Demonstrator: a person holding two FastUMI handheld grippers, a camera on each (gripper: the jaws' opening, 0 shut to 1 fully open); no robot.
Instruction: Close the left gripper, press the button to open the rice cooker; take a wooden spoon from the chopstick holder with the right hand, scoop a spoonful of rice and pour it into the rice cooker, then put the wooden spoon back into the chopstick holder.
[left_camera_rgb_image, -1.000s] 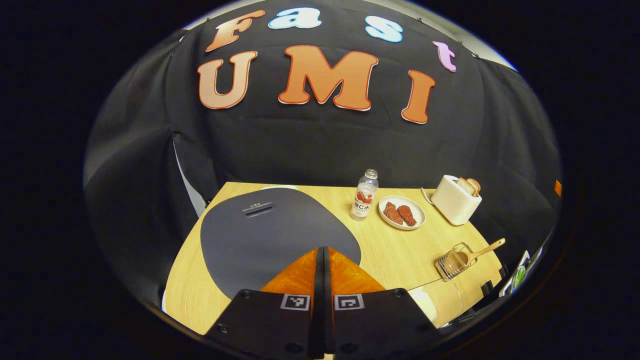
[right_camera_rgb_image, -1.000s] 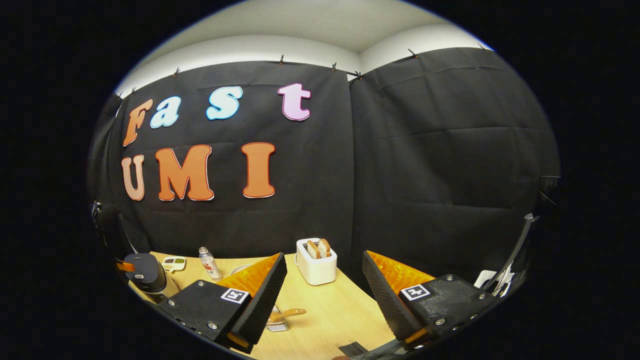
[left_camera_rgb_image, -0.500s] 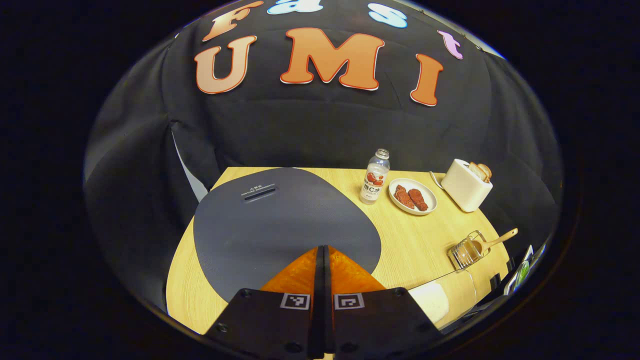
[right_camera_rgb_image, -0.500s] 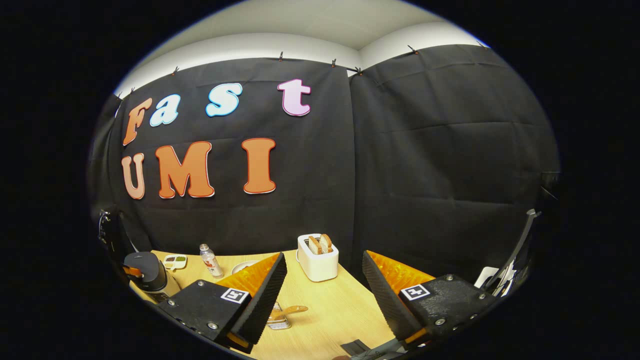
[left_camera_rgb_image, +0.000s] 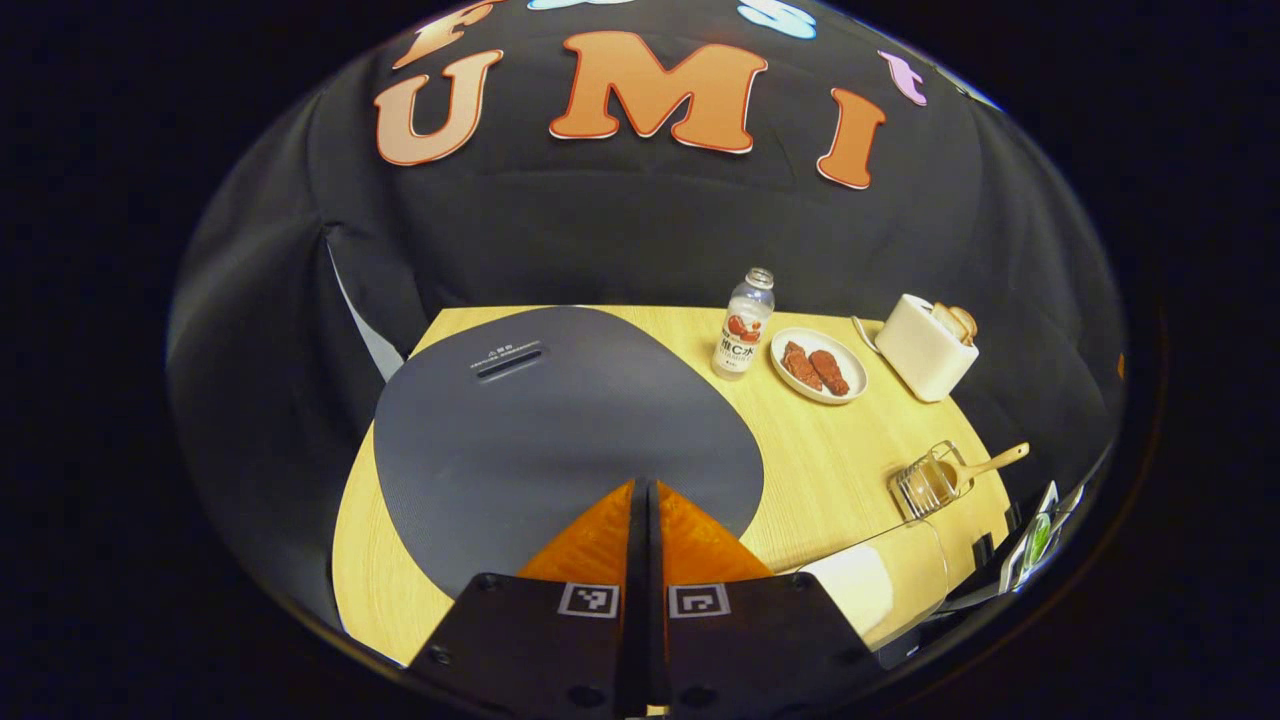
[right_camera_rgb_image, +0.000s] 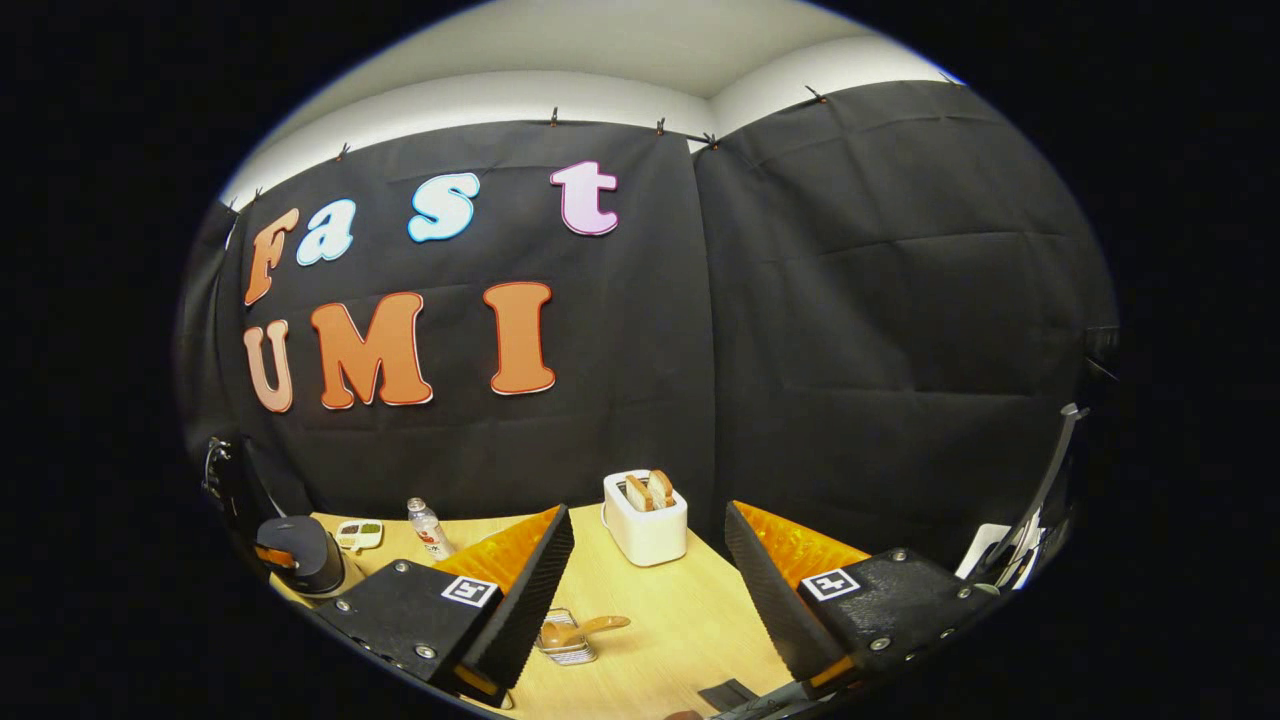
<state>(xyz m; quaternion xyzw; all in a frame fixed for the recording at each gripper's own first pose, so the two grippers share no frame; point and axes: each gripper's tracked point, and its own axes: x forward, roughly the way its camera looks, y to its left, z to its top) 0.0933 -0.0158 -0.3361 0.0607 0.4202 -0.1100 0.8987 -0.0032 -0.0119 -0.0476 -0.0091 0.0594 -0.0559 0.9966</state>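
The rice cooker's dark grey lid (left_camera_rgb_image: 560, 430) lies closed right below my left gripper (left_camera_rgb_image: 645, 492), whose fingers are shut with nothing between them and point at the lid's near edge; the button is hidden. The wooden spoon (left_camera_rgb_image: 985, 464) leans in the wire chopstick holder (left_camera_rgb_image: 925, 482) at the table's right. A clear container of white rice (left_camera_rgb_image: 865, 590) stands near the front edge. My right gripper (right_camera_rgb_image: 645, 565) hangs open above the table; the holder (right_camera_rgb_image: 567, 642) with the spoon (right_camera_rgb_image: 595, 627) sits below its left finger. The cooker (right_camera_rgb_image: 300, 552) is far to its left.
On the wooden table (left_camera_rgb_image: 800, 470) a drink bottle (left_camera_rgb_image: 744, 325), a plate of red food (left_camera_rgb_image: 818, 366) and a white toaster with bread (left_camera_rgb_image: 925, 346) stand along the back. The right gripper view also has the toaster (right_camera_rgb_image: 645, 518), the bottle (right_camera_rgb_image: 428, 526) and a small dish (right_camera_rgb_image: 358, 535).
My left gripper, shut throughout, has come down closer to the cooker lid, which now looms larger. The right gripper stays open and has barely shifted.
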